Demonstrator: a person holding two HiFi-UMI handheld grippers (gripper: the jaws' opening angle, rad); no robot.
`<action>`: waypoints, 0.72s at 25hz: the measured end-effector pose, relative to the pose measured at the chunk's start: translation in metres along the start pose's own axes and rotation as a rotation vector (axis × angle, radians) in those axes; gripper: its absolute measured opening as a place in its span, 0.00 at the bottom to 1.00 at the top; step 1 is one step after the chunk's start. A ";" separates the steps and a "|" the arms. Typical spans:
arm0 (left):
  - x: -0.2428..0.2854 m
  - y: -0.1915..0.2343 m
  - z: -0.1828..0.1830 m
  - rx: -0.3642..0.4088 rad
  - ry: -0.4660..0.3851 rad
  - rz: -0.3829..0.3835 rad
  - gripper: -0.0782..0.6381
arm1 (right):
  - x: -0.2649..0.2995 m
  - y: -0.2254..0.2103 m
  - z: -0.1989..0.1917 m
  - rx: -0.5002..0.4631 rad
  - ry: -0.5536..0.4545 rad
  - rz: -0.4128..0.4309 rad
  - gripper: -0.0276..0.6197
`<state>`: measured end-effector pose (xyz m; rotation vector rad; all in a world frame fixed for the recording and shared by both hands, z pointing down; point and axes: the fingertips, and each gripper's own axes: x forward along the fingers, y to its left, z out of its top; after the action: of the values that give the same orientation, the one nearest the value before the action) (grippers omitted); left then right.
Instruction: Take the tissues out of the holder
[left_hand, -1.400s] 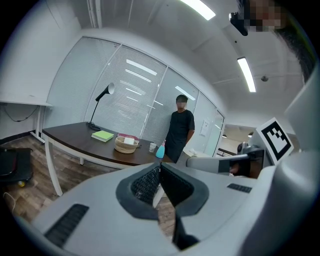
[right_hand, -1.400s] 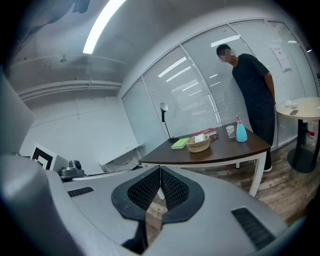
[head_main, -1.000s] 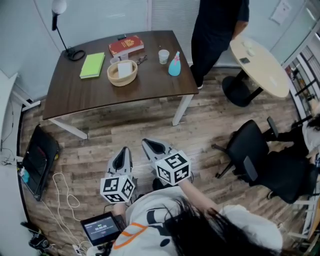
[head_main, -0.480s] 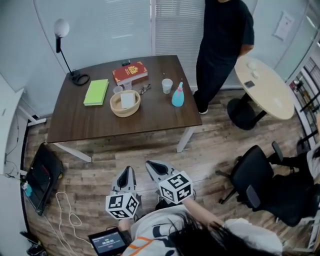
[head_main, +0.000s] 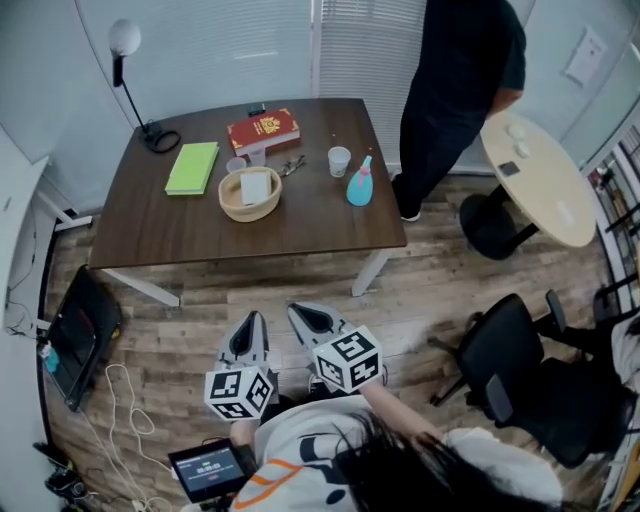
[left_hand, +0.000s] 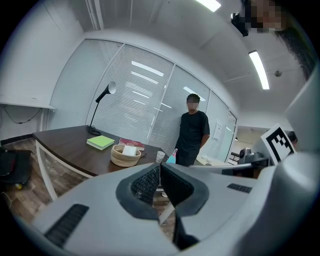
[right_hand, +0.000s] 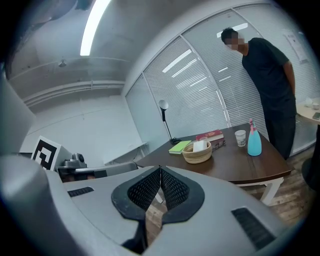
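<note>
My left gripper (head_main: 250, 322) and right gripper (head_main: 299, 313) are both closed and empty at lower centre, with nothing within reach. The white folded tissues (head_main: 255, 186) sit in the round woven basket holder (head_main: 236, 206) on the dark wooden bench (head_main: 200, 235), upper centre, well apart.

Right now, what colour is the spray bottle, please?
Spray bottle: light blue, pink nozzle; best in right gripper view.

readable text: we find none | red book (head_main: 263, 131): cover print too small for us to read | tablet (head_main: 206, 470): screen lines too blurred | wall notice (head_main: 584, 57): we cannot read it
</note>
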<state>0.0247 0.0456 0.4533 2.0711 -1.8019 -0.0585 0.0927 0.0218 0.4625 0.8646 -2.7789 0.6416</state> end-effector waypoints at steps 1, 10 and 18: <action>0.001 0.000 0.001 0.000 -0.002 0.003 0.12 | 0.001 -0.001 0.000 0.000 0.002 0.003 0.06; -0.001 0.008 0.002 0.010 0.006 0.028 0.12 | 0.008 -0.001 0.001 0.013 0.000 0.019 0.06; 0.023 0.007 0.004 0.018 0.019 -0.013 0.12 | 0.014 -0.018 0.001 0.022 0.001 -0.015 0.06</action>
<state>0.0210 0.0220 0.4570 2.0891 -1.7844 -0.0260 0.0915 0.0009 0.4717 0.8891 -2.7669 0.6706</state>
